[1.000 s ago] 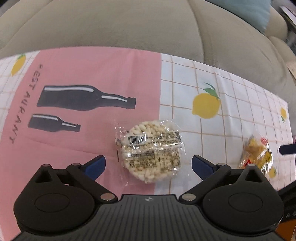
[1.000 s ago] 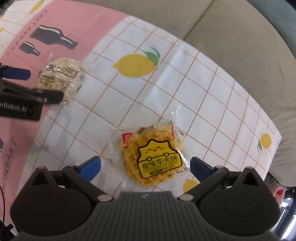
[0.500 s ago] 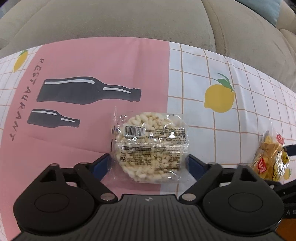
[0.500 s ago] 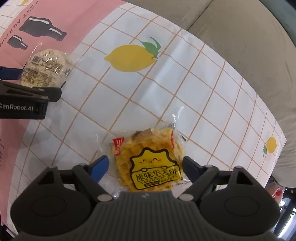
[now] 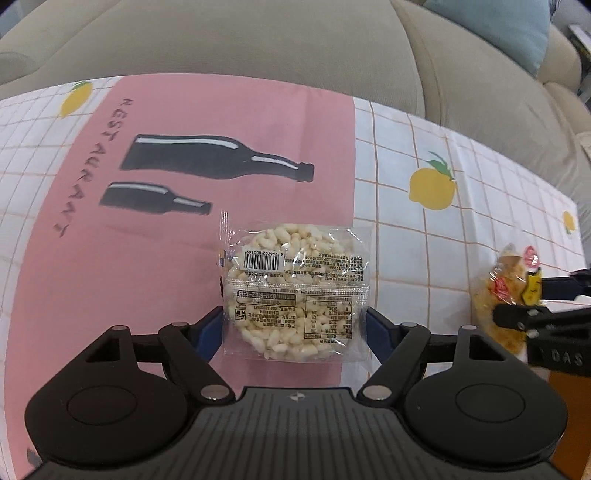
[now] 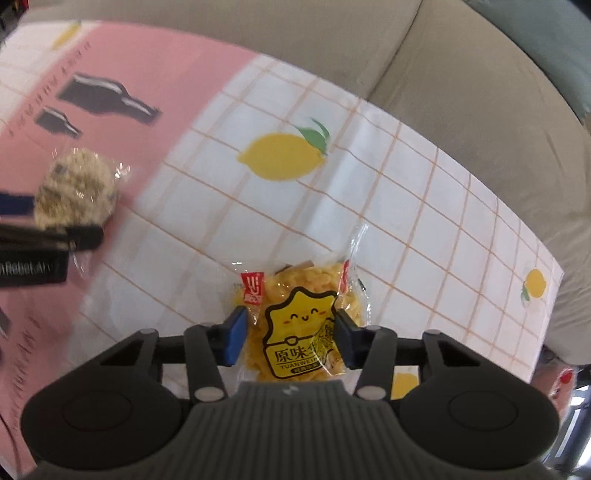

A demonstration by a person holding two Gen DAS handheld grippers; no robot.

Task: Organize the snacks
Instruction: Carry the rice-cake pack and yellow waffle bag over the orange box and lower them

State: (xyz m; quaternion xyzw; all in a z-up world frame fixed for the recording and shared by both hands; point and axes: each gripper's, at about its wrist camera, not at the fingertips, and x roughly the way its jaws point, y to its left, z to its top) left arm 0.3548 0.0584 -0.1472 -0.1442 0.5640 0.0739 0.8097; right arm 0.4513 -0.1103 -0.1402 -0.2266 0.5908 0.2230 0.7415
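Note:
A round puffed-rice cake in a clear wrapper [image 5: 295,288] sits between the blue pads of my left gripper [image 5: 293,332], which is shut on it above the pink part of the cloth. It also shows in the right wrist view [image 6: 77,188]. My right gripper [image 6: 288,339] is shut on a yellow waffle pack with a smiling star label [image 6: 299,328], squeezing the wrapper. That pack shows at the right edge of the left wrist view [image 5: 509,291], held by the right gripper's fingers [image 5: 524,317].
A tablecloth [image 5: 406,236] with a pink panel, black bottle prints and lemon prints on a white grid covers the table. A beige sofa [image 5: 258,40] runs along the far edge. A blue cushion [image 5: 495,26] lies on the sofa at the right.
Both grippers moved forward around their snacks and closed. The left pads now press the rice cake wrapper; the right pads now squeeze the waffle pack, which has crumpled and lifted.

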